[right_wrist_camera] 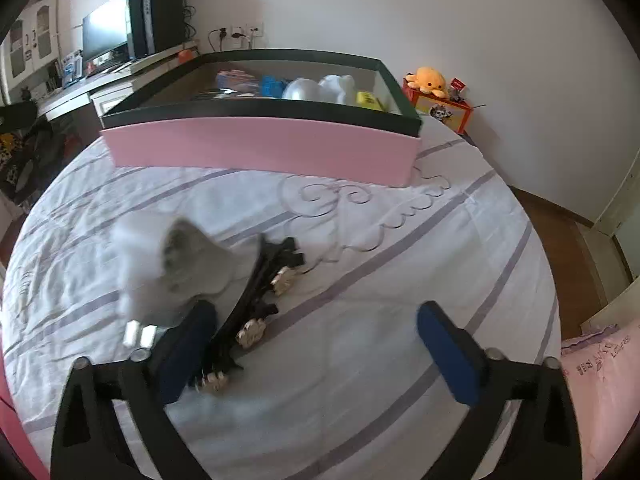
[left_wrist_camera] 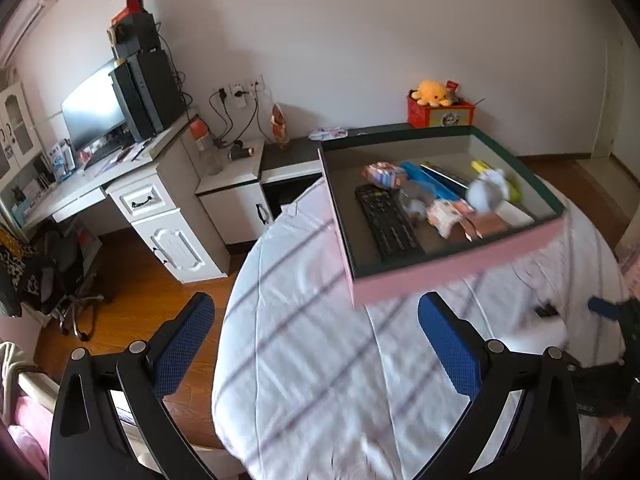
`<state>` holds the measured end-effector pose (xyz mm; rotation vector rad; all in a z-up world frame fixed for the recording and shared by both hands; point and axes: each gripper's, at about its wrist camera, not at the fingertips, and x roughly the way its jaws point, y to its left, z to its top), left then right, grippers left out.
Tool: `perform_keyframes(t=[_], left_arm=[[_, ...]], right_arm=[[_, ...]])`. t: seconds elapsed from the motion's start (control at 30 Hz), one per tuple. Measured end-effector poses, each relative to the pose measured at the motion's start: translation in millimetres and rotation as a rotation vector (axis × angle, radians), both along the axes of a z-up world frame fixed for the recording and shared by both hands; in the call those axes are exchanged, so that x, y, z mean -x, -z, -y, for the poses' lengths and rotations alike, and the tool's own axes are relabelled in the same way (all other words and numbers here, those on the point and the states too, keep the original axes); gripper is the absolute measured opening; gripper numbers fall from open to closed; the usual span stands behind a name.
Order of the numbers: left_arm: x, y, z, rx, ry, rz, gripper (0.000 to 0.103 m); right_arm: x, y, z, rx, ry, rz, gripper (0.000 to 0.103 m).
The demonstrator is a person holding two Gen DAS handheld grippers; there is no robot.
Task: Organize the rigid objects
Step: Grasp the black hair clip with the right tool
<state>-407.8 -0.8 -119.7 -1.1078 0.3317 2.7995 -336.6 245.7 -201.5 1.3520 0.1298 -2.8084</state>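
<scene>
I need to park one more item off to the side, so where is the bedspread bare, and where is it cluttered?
Bare: the striped bedspread between the pink box and the right tool, out to its right edge. Crowded: lower left, around the black hair clips and grey toy.

A home bedroom: a bed point(right_wrist_camera: 360, 280) with striped sheets, a computer desk point(left_wrist_camera: 80, 192), plush toy point(left_wrist_camera: 432, 92).

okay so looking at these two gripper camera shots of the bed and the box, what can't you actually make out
- Grey-white thing on the bed, right wrist view: motion blur hides what it is.
- Small silver bits, same view: blurred, partly behind the right gripper finger.
- Box contents, same view: the near wall hides the lower part.
- Pale toy in the box, left wrist view: blurred.
</scene>
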Motion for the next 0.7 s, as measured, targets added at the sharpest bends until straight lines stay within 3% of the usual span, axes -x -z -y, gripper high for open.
perform_keyframes(t=[0.07,0.1,0.17,0.23,0.33,0.47,0.53,0.57,0.63,0.7], left_arm=[[23.0,6.5,-4.1,0.005,-0.007,0.017,0.103],[33.9,9.9,-5.5,0.004,-0.012,0.028,0.103],[51.1,16.7,-7.8,0.003,-0.027,0.055,0.103],[67.2,24.5,-9.3,-0.005,-0.038,0.078,0.103],[87.4,38.4,-12.0,0.011,-0.059,0.115,0.103],[97.4,48.1,-13.4,0.04,-0.072,0.129,0.1],[101.1,50.3,-14.3,0.039,-0.076,0.132,0.09],[101.5,50.5,-14.7,0.043,-0.08,0.126,0.074],[104.0,53.3,-16.5,0.031,-0.061,0.149,0.058],[103.9,57.5,-21.4,0.001,-0.009,0.185,0.034]], right_arm=[[3.6,-0.3,-11.1,0.022,-0.002,0.006,0.071],[5.0,-2.1,-18.2,0.023,-0.006,0.004,0.068],[6.4,-4.2,-25.4,0.012,-0.004,0.002,0.053],[9.7,-6.5,-39.9,0.014,0.006,0.0,0.05],[17.3,-7.8,-60.1,0.013,0.047,-0.002,0.034],[27.6,-9.1,-78.0,0.024,0.073,-0.009,0.031],[33.3,-9.5,-84.2,0.027,0.078,-0.008,0.031],[35.4,-9.5,-86.4,0.028,0.081,-0.01,0.031],[38.9,-10.8,-88.1,0.023,0.08,-0.011,0.03],[41.5,-11.1,-89.5,0.026,0.074,-0.009,0.026]])
